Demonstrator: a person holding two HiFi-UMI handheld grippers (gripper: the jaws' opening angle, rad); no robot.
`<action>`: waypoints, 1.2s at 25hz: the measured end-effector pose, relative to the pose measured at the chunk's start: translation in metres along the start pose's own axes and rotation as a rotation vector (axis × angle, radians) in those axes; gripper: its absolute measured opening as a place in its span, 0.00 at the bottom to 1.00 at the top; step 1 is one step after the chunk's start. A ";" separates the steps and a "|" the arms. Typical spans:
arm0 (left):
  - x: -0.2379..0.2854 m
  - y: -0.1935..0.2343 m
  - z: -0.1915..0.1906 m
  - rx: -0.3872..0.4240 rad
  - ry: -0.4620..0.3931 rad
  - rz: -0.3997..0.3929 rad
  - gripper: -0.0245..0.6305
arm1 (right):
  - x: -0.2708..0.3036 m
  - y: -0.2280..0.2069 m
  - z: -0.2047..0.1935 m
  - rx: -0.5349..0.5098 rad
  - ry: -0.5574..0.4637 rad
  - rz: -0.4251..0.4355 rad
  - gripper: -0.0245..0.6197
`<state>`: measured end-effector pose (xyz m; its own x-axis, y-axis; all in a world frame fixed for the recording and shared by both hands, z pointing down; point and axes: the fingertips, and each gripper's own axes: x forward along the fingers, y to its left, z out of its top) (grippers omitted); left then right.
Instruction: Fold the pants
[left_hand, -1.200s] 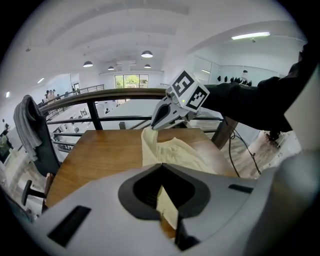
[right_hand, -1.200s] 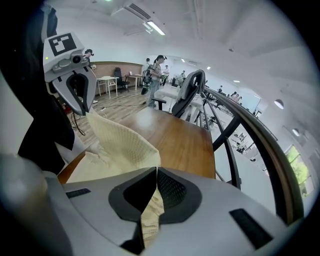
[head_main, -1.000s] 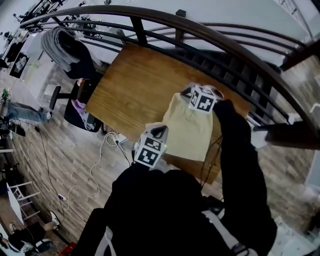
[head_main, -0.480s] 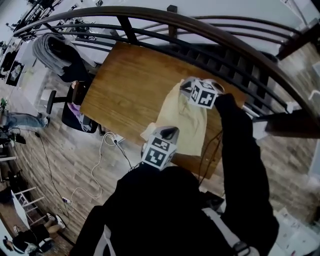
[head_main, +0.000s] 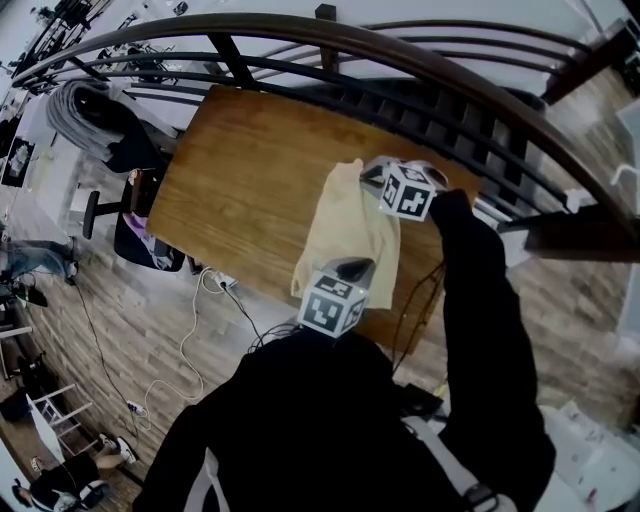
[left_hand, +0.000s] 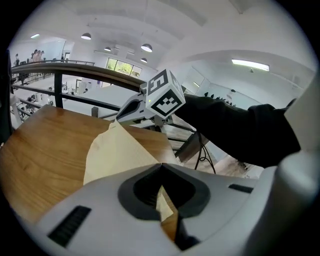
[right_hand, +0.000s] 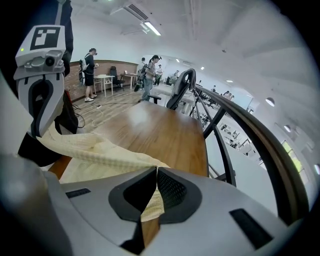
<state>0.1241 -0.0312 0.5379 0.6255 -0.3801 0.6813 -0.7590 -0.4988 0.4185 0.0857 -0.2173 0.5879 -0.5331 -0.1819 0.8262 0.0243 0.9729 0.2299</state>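
Pale yellow pants (head_main: 345, 225) lie on the right part of the wooden table (head_main: 240, 170), partly lifted between my two grippers. My left gripper (head_main: 352, 268) is at the table's near edge, shut on a corner of the cloth (left_hand: 161, 200). My right gripper (head_main: 372, 178) is at the far end, shut on the cloth's other end (right_hand: 150, 202). In the left gripper view the pants (left_hand: 117, 150) stretch up to the right gripper (left_hand: 121, 116). In the right gripper view the fabric (right_hand: 95, 150) runs back to the left gripper (right_hand: 37, 131).
A dark curved railing (head_main: 420, 70) runs along the table's far side. A chair (head_main: 140, 235) and a person in a grey hood (head_main: 95, 110) are at the table's left end. A white cable (head_main: 190, 330) lies on the floor below. Bare wood (right_hand: 155, 130) spreads left of the pants.
My left gripper has carried its corner of the pants to the right along the near edge, and the cloth now looks narrower. The right gripper has shifted only a little.
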 end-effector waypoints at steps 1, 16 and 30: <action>0.005 -0.003 0.001 0.000 -0.005 -0.003 0.04 | 0.000 0.000 -0.005 0.005 0.001 -0.002 0.05; 0.070 -0.041 -0.037 0.013 0.100 -0.127 0.14 | 0.015 0.032 -0.072 0.108 0.083 0.041 0.06; 0.068 -0.060 -0.050 0.056 0.107 -0.220 0.27 | 0.006 0.046 -0.094 0.252 0.091 -0.005 0.19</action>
<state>0.2037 0.0118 0.5892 0.7495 -0.1745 0.6386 -0.5936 -0.6042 0.5315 0.1633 -0.1870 0.6516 -0.4544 -0.1877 0.8708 -0.1959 0.9747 0.1079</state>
